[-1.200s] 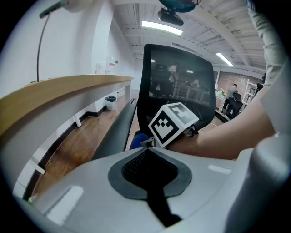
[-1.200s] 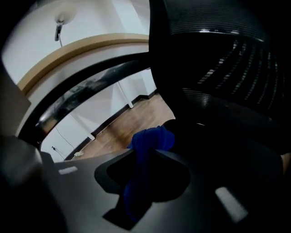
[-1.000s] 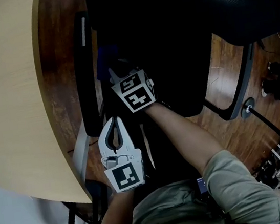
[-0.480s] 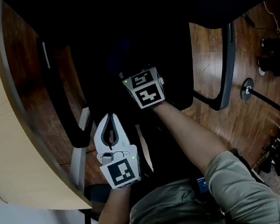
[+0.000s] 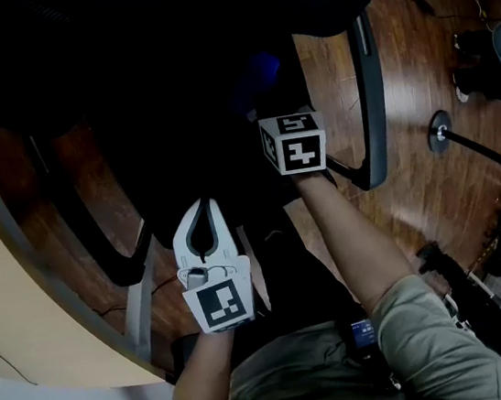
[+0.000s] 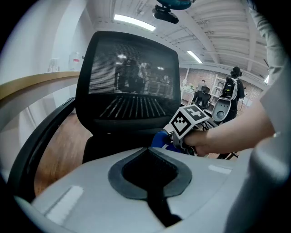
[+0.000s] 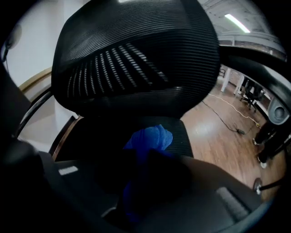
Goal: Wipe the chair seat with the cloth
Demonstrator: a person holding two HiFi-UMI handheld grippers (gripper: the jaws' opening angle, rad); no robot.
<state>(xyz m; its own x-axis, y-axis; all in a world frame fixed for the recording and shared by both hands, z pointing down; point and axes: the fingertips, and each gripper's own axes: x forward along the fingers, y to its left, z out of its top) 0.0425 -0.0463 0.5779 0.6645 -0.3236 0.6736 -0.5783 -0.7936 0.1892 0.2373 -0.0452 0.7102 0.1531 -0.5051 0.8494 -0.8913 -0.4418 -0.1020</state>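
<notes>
At the far left stands the pale worktop [image 5: 6, 303], and beside it the left armrest [image 5: 116, 260] of the chair curves down. The left gripper [image 5: 202, 209] is held at the front of the chair, its 2 white fingers [image 5: 225, 235] brought together at the tips with nothing between them. Further right and deeper in, the chair seat [image 7: 179, 136] is a dark ribbed mesh below the backrest [image 6: 127, 82]. The blue cloth [image 7: 150, 136] is over the rear part of this seat, bunched in a lump. The right gripper [image 7: 148, 157] has its 2 fingers clamped on it, with a puff standing out beyond the tips. Whether the cloth really presses on the seat I cannot tell, because the head view is very dark there. To the right come the right armrest [image 5: 371, 103] and the wooden floor [image 5: 432, 178]. I judge the cloth to be light, soft and easy to crumple. On the mesh it may catch and drag out of a weak grip. A hold in the middle of the bunch seems best, so that a full pad of cloth lies under the fingers.
</notes>
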